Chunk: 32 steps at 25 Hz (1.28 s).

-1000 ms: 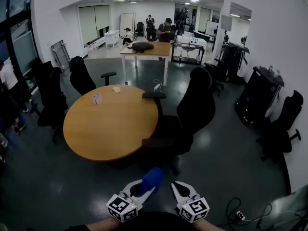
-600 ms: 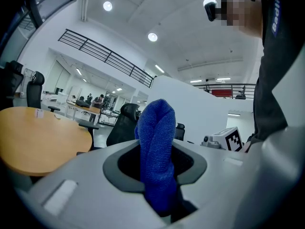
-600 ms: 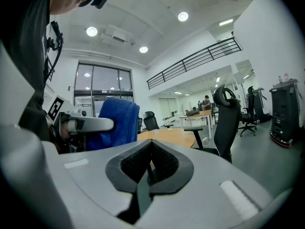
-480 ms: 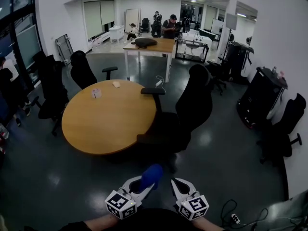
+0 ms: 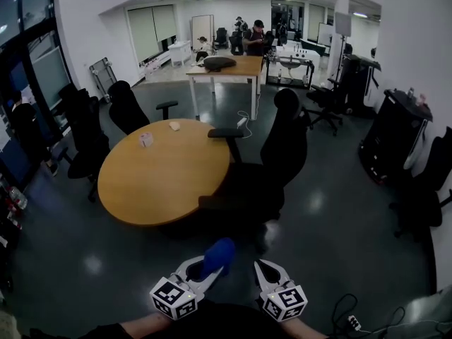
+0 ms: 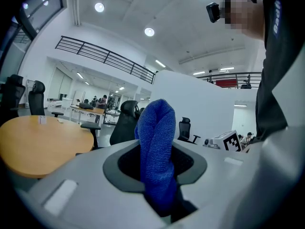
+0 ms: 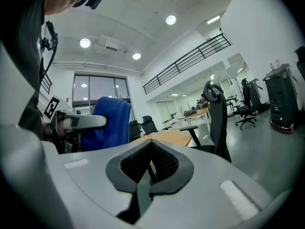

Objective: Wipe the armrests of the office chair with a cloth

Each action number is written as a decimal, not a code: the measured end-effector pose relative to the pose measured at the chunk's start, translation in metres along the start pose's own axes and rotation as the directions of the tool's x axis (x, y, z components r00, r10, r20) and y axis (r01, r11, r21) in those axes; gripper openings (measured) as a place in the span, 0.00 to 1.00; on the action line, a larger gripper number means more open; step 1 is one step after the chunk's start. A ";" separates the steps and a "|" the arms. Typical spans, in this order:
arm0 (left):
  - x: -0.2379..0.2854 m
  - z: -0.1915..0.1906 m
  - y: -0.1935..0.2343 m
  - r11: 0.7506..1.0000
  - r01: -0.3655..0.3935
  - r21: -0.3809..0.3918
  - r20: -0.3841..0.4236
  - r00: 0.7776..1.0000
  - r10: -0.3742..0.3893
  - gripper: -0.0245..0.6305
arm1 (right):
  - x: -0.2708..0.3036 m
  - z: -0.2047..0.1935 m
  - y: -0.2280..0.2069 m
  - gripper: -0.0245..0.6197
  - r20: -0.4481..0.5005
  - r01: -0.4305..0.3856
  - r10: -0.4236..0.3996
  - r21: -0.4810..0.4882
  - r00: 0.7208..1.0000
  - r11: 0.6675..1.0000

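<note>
- The left gripper (image 5: 201, 274) is held low at the bottom of the head view, and its jaws are closed on a blue cloth (image 5: 217, 254).
- In the left gripper view, the cloth (image 6: 156, 142) is seen standing upright out of the jaws as a folded roll, pinched at its lower end.
- The right gripper (image 5: 265, 272) is held just beside the left one, near but apart from it.
- In the right gripper view, the right gripper's (image 7: 150, 168) jaws are seen brought together, and nothing is held between them.
- The cloth (image 7: 112, 120) and the left gripper (image 7: 81, 123) are also shown at the left of that view.
- The black office chair (image 5: 282, 147) is placed well ahead of both grippers, against the right edge of a round wooden table (image 5: 162, 182).
- One armrest (image 5: 224, 133) is seen reaching over the table's far right edge; the other cannot be made out against the dark seat.
- The cloth is kept well apart from the chair, and no armrest is touched by it.
- Two small items (image 5: 145, 140) are laid on the far part of the table.
- More black chairs (image 5: 131, 108) are set at the table's left side.
- A rectangular table (image 5: 226, 68) is placed farther back, with a person (image 5: 258, 37) behind it.
- A black cart (image 5: 395, 133) is stood by the right wall.
</note>
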<state>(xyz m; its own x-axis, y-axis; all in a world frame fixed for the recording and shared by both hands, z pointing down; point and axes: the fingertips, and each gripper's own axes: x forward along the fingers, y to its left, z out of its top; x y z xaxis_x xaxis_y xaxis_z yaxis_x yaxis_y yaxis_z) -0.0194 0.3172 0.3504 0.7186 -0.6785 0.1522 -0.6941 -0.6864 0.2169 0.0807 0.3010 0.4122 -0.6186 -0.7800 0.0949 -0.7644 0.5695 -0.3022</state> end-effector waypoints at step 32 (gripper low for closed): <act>0.104 0.047 0.244 0.981 0.156 -0.113 0.028 0.988 -0.154 0.25 | 0.234 0.033 -0.059 0.04 -0.120 0.169 -0.178 -0.082 0.977 0.982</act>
<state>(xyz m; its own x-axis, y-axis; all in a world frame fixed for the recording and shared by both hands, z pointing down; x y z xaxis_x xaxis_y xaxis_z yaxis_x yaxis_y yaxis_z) -0.1160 0.0673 0.3734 0.8156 -0.5716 0.0903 -0.5640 -0.7502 0.3452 -0.0126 0.0764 0.4215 -0.4896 -0.8320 0.2608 -0.8704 0.4485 -0.2032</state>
